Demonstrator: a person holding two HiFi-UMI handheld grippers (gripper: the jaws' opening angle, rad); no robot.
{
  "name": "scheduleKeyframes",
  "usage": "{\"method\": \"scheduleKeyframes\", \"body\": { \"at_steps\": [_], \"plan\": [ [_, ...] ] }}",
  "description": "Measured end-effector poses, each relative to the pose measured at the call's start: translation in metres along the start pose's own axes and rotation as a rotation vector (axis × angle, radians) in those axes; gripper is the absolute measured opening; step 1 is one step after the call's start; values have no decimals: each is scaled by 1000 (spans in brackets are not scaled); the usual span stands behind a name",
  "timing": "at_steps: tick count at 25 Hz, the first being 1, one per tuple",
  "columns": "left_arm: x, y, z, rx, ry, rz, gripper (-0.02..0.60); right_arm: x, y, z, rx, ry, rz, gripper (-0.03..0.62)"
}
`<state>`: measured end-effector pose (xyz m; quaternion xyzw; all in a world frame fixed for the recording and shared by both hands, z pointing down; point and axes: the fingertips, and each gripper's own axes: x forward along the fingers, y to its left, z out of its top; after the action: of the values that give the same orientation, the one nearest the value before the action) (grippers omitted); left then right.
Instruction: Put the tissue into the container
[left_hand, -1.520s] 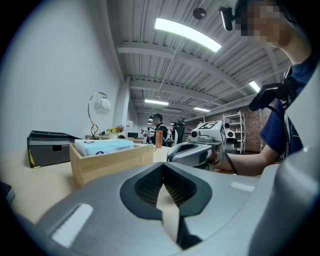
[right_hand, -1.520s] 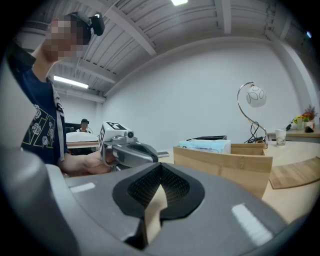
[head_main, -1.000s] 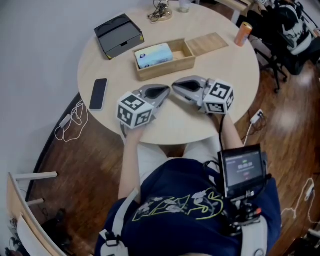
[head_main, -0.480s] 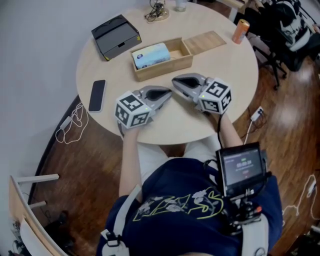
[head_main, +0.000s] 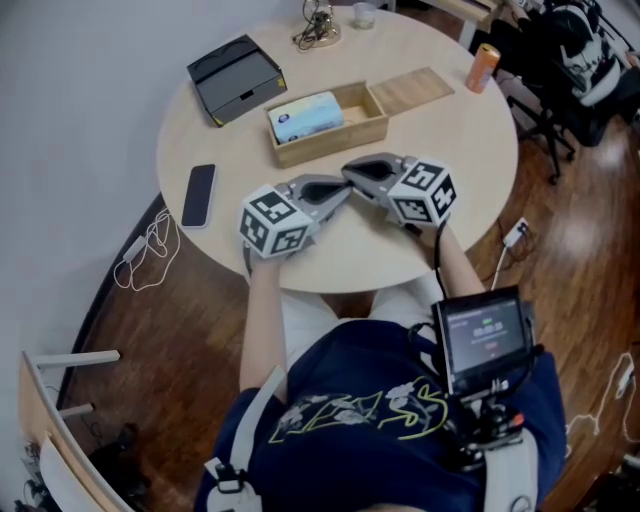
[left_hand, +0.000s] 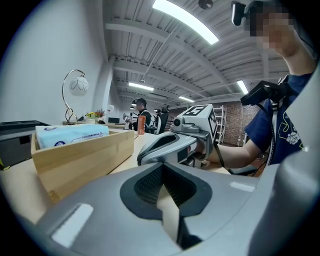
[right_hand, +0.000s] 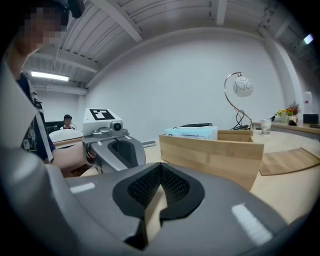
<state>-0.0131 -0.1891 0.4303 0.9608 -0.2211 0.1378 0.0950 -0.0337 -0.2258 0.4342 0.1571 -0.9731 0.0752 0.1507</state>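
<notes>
Head view: a round bench (head_main: 460, 150) carries an open wooden box (head_main: 330, 142). The tissue (head_main: 306, 116), a pale blue soft pack, lies flat in the box's left part, and its long axis runs along the box's length. The right part of the box is bare. The print on the pack is too small to read. The lid (head_main: 412, 90) lies flat against the box's right end. A phone (head_main: 200, 195), a black case (head_main: 236, 78) and an orange can (head_main: 483, 67) sit well apart from the box. The left gripper (head_main: 335, 190) and right gripper (head_main: 358, 172) rest near the box's front wall, tips nearly meeting. The digits on the chest screen (head_main: 483, 340) are illegible.

Left gripper view: its jaws are closed with nothing between them. The box (left_hand: 85, 160) stands to the left with the pack (left_hand: 72, 134) rising above its rim. The pack's label shows a dark blue mark, and its small lettering is unreadable. The right gripper (left_hand: 170, 145) lies just ahead.

Right gripper view: its jaws are closed and empty. The left gripper (right_hand: 117, 150) is at left and the box (right_hand: 215, 155) at right. A lamp (right_hand: 242, 86) stands behind.
</notes>
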Motion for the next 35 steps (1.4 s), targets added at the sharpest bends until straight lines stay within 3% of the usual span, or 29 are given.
{"method": "scheduleKeyframes", "body": {
  "at_steps": [6,10,15,18,22,29,30,32,33,35],
  "plan": [
    [-1,-5,1,9,-3,-25,3,-4,-2,5,-9,-28,-11,6],
    [-8,-16,21,72,-146,-61,2,-10,0,11,-24,-69,-11,6],
    [-16,-4,19,45,-164,48,10,-14,4,13,-46,-136,10,6],
    [-16,-6,16,41,-148,41,305,-15,4,15,-48,-148,12,6],
    [-20,-10,17,52,-167,31,393,-16,4,15,-47,-154,8,6],
    [-22,-17,15,57,-167,-5,362,-17,11,17,-49,-154,26,6],
    [-24,-17,14,55,-169,4,302,-17,14,18,-53,-152,37,6],
    [-31,-11,12,44,-171,62,65,-17,20,20,-69,-148,53,6],
    [-34,-8,10,39,-170,94,3,-18,22,22,-76,-147,56,6],
    [-38,-3,8,34,-168,132,3,-18,24,22,-78,-146,61,6]
  ]
}}
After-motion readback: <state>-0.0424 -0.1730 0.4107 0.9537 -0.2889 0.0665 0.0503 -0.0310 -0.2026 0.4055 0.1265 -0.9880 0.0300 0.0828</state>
